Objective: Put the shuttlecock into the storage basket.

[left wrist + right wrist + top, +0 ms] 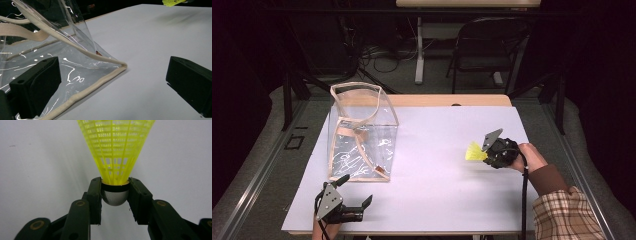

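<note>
A yellow shuttlecock [473, 151] held off the white surface [432, 145] — a clear bag [361, 134] waiting at the left.

From above, the right hand-held gripper [484, 152] carries the shuttlecock at the surface's right side, well apart from the upright bag; the left hand-held gripper [357, 191] rests near the bag's base, jaws wide and empty. Along the left gripper, the bag's cream-trimmed corner [120, 67] lies just ahead. Along the right gripper [115, 192], both jaws pinch the rounded cork [115, 198] — likely the firm place to hold, since the mesh skirt [116, 147] looks feather-light and easily crushed.
</note>
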{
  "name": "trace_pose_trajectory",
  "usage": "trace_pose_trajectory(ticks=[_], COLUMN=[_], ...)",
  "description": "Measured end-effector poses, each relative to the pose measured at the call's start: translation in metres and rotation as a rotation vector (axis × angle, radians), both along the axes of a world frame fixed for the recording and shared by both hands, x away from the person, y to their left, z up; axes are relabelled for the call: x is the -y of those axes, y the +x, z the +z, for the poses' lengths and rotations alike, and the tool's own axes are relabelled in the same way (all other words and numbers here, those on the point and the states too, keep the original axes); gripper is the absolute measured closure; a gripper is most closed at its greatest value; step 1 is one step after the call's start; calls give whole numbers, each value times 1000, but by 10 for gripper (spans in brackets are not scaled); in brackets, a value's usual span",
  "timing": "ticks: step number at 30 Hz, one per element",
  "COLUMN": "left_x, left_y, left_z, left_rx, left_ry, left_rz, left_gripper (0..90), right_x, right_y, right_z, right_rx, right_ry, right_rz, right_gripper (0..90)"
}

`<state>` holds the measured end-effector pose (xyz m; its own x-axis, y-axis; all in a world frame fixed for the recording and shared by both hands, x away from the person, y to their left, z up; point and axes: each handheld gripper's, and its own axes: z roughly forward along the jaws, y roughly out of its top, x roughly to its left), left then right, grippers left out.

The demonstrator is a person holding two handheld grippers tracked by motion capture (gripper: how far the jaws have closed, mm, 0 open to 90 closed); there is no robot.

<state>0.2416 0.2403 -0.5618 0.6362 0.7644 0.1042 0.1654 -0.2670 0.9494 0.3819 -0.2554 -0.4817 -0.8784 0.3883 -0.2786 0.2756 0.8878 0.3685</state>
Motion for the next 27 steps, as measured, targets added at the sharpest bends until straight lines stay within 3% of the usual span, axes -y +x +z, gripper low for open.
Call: trace_pose_trajectory(ticks=[27], left_x=[1], left_y=[0], left_z=[0], left_rx=[-1], left_ry=[-1], left_rz=[-3], left_gripper=[0], right_x=[5], right_y=[-4], right_z=[25], right_rx=[43], right_ry=[26], right_rz=[-18], right_gripper=[648])
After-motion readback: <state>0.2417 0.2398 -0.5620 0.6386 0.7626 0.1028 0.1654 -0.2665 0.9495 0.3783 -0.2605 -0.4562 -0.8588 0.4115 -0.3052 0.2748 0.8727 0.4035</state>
